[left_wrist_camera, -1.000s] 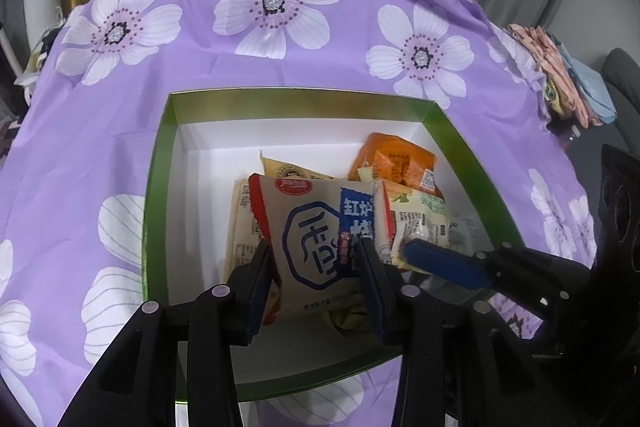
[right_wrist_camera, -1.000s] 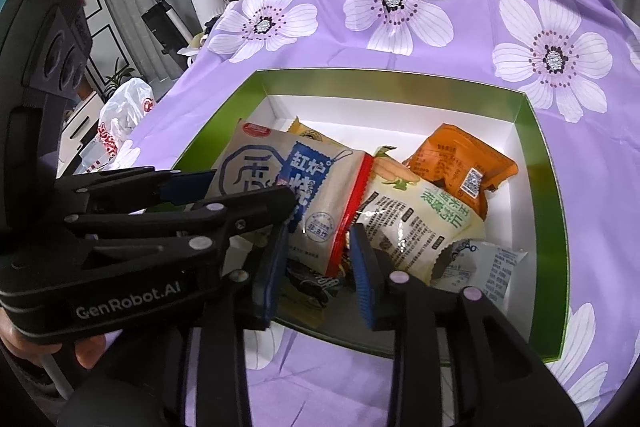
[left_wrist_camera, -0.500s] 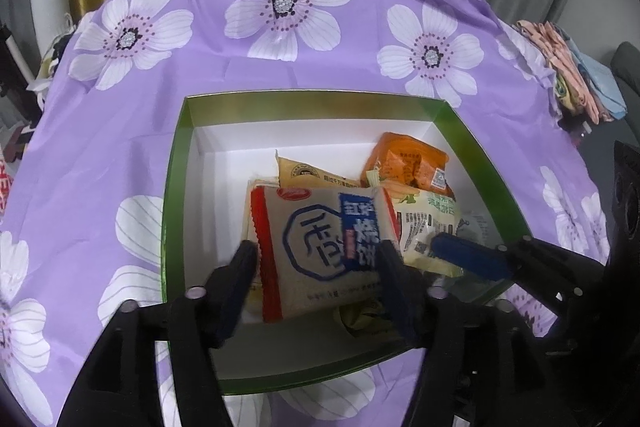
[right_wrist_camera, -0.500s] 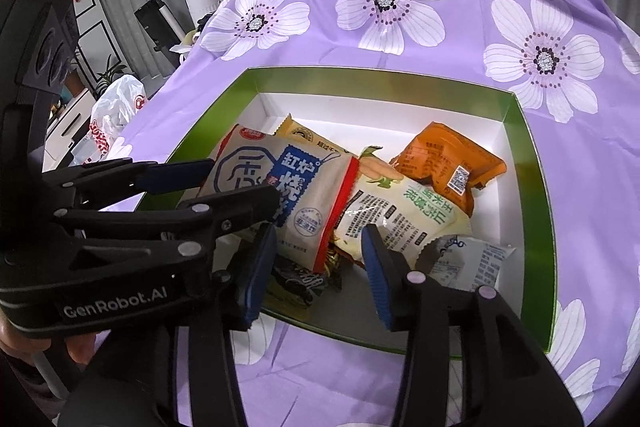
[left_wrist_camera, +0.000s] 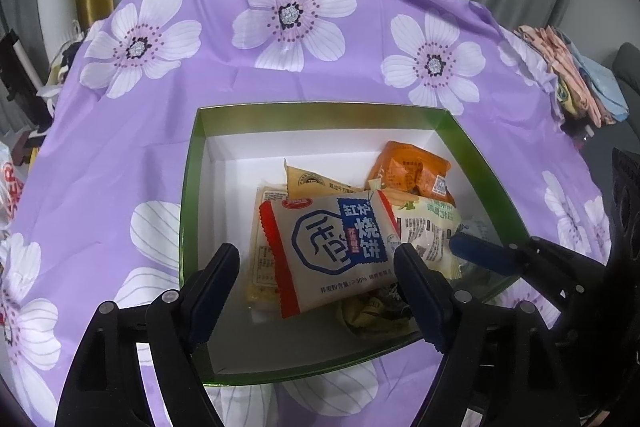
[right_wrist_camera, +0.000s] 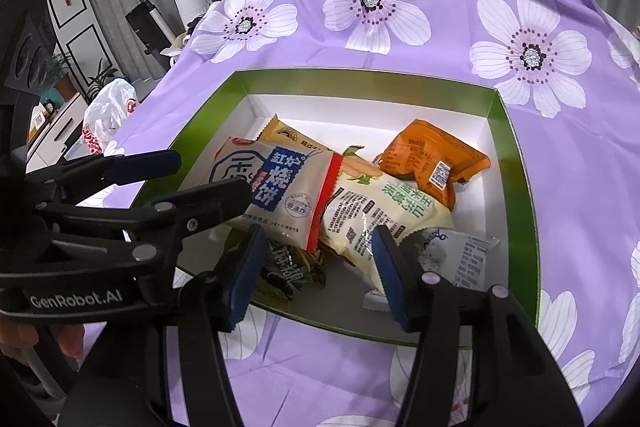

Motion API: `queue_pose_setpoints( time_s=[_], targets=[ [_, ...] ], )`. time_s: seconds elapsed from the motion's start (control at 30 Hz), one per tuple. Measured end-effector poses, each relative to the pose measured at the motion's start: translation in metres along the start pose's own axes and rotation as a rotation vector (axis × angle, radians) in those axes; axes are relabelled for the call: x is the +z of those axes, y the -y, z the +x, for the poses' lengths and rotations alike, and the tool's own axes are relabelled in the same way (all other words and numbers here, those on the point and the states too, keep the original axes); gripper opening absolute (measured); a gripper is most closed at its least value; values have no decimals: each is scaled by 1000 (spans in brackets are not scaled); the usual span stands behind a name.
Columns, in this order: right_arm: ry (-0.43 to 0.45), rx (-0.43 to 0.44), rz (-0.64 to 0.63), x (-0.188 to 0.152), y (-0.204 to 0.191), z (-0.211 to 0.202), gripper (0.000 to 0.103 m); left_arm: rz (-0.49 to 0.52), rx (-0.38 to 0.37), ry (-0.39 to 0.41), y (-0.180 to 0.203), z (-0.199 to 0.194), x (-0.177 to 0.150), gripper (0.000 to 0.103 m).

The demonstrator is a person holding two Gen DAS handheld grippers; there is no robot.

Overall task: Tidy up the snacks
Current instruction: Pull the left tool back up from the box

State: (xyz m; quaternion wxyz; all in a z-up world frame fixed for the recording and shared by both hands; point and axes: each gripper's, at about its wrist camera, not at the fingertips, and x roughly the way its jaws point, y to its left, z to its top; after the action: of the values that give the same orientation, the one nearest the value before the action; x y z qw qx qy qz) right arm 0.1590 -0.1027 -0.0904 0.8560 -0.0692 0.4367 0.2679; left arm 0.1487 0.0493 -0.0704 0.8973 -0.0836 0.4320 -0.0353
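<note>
Item: green box (left_wrist_camera: 188, 195), white inside, on a purple flowered cloth (left_wrist_camera: 120, 155); holds all the snack packets, piled toward its near and right part.

Contents, left to right in the left wrist view:
- Beige packet (left_wrist_camera: 260, 259), mostly covered, at the left of the pile.
- White packet with red ends and blue print (left_wrist_camera: 332, 247), on top of the pile, lying tilted.
- Tan packet (left_wrist_camera: 312, 183), behind it, partly covered.
- Dark crumpled wrapper (left_wrist_camera: 372, 311), under the pile's near edge.
- Pale packet with green print (left_wrist_camera: 428, 223), right of the white one.
- Orange packet (left_wrist_camera: 412, 171), toward the far right corner.
- Small white sachet (right_wrist_camera: 460, 259), near right, seen from the right wrist.

Left gripper (left_wrist_camera: 316, 267): jaws opening, pads clear of the white packet, which lies between them in the box.

Right gripper (right_wrist_camera: 320, 267): jaws opening, empty, over the box's near edge; dark wrapper and pale packet below the gap.
</note>
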Motion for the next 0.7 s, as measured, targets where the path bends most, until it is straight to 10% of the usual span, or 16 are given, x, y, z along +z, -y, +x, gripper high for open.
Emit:
queue_pose_setpoints(
  time_s=[0.7],
  targets=[
    [2,-64,13,-1,6,-7,79,23,48,-10,7,-1,-1,85]
  ],
)
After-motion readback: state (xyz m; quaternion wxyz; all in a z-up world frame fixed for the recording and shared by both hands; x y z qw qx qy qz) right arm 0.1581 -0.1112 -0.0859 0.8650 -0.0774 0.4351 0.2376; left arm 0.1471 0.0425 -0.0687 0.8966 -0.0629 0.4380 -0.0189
